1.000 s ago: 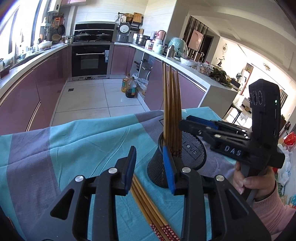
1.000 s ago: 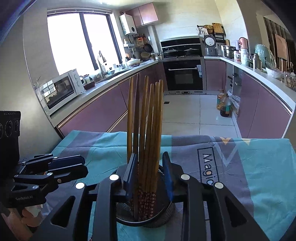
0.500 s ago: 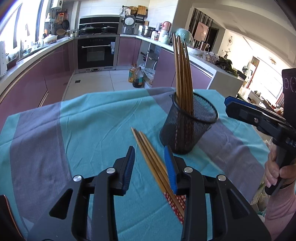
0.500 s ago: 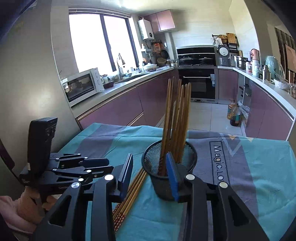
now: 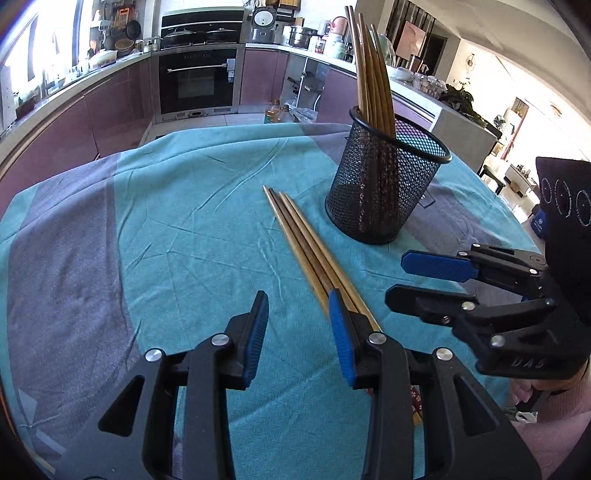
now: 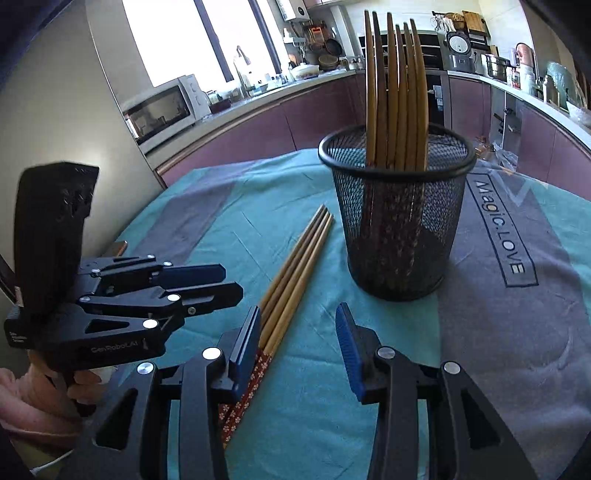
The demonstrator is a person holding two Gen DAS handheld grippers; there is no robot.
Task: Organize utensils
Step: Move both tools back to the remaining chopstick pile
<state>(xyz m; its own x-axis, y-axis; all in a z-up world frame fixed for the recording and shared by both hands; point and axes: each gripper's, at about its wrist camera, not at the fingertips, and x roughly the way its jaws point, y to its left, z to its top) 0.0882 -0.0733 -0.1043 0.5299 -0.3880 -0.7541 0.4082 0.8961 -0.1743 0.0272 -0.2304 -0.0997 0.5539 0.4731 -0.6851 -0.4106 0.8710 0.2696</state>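
Both grippers pulled back and dropped from black wire-mesh cylindrical holder (image 6: 397,218), six bamboo chopsticks (image 6: 397,92) now standing inside. Right gripper (image 6: 297,338): fingers opening, spread, nothing between. Left gripper (image 5: 297,334): fingers spread, empty. Remaining loose bundle of brown bamboo chopsticks (image 5: 308,251) lies on teal-and-grey cloth-covered tabletop (image 5: 166,221), just beside holder; likely next pickup.

- Home kitchen, lived-in.
- Built-in oven (image 5: 197,79) set in a run of mauve cabinets (image 5: 110,110), pans on the hob above it.
- Microwave (image 6: 162,109) on the counter under a big bright window (image 6: 192,37); sink tap (image 6: 240,55) beside it.
- Rice cooker (image 5: 263,24), steel pot (image 5: 301,37) and jars along the right-hand counter.
- Oil bottles (image 5: 273,110) on the tiled floor.
- Table (image 5: 184,206) under a teal-grey cloth, chopsticks (image 6: 395,96) in a mesh holder (image 6: 397,221).
- Open doorway to a sunny living area (image 5: 517,122).
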